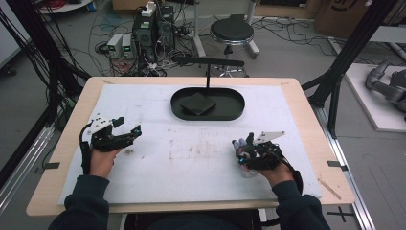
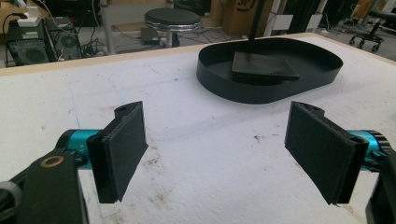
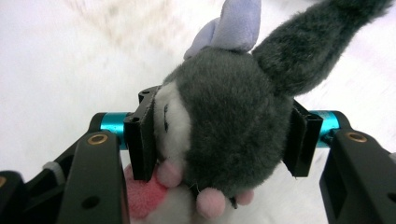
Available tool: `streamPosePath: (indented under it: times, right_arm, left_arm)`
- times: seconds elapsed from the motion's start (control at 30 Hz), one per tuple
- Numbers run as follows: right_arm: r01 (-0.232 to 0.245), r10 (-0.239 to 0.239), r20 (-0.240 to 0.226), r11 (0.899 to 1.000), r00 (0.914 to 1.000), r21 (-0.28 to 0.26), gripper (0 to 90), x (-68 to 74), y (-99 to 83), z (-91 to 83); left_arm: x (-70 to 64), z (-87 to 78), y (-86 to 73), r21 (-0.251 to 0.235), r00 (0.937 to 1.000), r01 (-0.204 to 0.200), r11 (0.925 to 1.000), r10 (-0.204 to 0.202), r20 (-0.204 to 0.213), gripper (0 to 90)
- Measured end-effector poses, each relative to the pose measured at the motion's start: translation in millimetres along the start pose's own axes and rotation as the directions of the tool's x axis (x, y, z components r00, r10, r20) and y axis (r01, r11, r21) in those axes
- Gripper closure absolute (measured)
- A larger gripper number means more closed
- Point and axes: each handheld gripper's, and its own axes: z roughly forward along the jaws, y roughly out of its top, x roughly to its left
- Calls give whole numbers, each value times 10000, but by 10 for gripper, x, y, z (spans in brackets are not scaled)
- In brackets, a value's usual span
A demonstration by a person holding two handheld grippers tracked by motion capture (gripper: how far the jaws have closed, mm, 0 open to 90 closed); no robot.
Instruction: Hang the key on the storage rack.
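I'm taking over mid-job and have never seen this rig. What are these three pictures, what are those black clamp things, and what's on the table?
No robot arm here: a person holds a hand-operated two-jaw tool in each hand. The high view looks down on the table from the person's side, with the left tool at the left and the right tool at the right. The other two pictures come from cameras riding on each tool, looking along its jaws. The left tool's jaws stand wide apart with nothing between them. The right tool's jaws are closed on a grey plush toy with a lilac ear and pink paws. Farther back on the white table cover sits a black oval tray holding a dark square pad, with a thin black post rising from it.
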Motion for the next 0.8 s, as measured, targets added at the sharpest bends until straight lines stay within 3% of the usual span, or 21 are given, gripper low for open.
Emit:
streamPosePath:
  times: [0.1,0.3,0.4,0.6,0.63,0.67,0.73,0.77,0.8]
  right_arm:
    - [-4,-14,-235,9969,9997,-780,406,-54,19,-80]
    - [-70,-14,-673,9923,9977,-1235,405,-140,52,-123]
    - [-162,76,-916,9955,9958,-937,405,-182,67,-103]
    - [287,-306,-1004,9994,9945,-199,402,-172,58,46]
    - [589,-576,-756,9982,9955,147,387,-184,33,125]
    - [589,-576,-756,9982,9955,147,387,-184,33,125]
    - [580,-578,-92,9981,9983,220,288,-200,2,165]
    - [580,-578,-92,9981,9983,220,288,-200,2,165]
    - [521,-531,907,9986,9945,131,199,-192,-4,139]
  left_arm:
    - [4,-5,-4,-5,10000,30,10000,-30,-13,206]
    - [6,-5,-6,-54,9999,103,9999,-103,-3,209]
    - [7,-8,-4,-71,10000,99,9999,-98,13,212]
    - [14,-8,-4,-99,9999,116,9999,-116,2,216]
    - [15,-10,-4,-103,9999,131,9999,-131,1,216]
    - [15,-10,-4,-103,9999,131,9999,-131,1,216]
    - [15,-12,-3,-110,9999,116,9999,-116,2,217]
    - [15,-12,-3,-110,9999,116,9999,-116,2,217]
    - [16,-9,-4,-128,9999,142,9998,-142,0,218]
